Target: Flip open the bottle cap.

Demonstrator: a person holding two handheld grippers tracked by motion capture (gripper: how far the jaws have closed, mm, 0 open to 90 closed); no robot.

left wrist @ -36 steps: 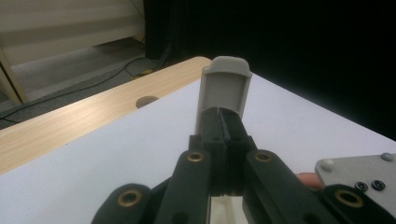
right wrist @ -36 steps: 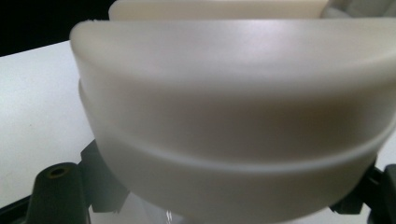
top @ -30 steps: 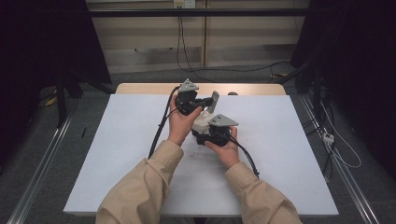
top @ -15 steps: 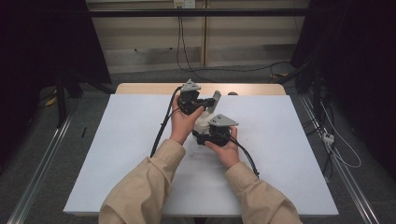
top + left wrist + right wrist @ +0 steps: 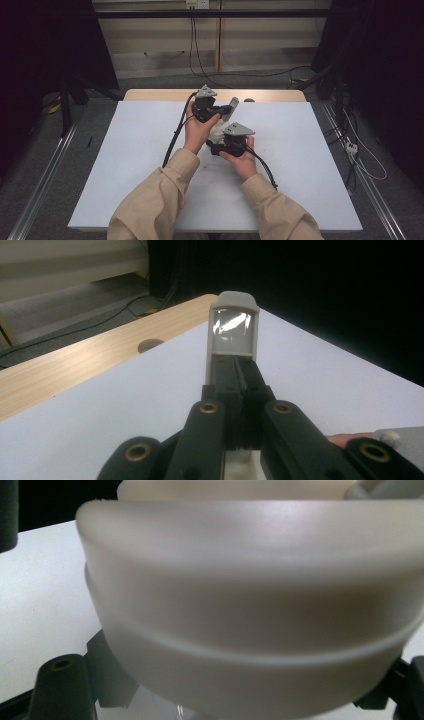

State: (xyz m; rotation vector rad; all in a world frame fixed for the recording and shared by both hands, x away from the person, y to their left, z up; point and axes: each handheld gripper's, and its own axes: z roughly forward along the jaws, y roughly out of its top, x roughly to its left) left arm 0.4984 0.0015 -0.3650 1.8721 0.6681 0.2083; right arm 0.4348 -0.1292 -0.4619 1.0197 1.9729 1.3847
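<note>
White tabletop (image 5: 125,165) in a dark room, left claw (image 5: 239,371) squeezed shut on a grey flap (image 5: 232,330), right claw (image 5: 220,148) hugging a pale round tub (image 5: 250,610), grip hard to tell, job seemingly midway.

Matt white table sheet (image 5: 125,165), pale wood-grain strip (image 5: 150,95) along its twelve o'clock edge, smooth translucent white plastic rounded piece (image 5: 250,605), grey plastic flat tab with glossy window (image 5: 232,332), matt black plastic jaws, beige cloth sleeves (image 5: 150,205)
</note>
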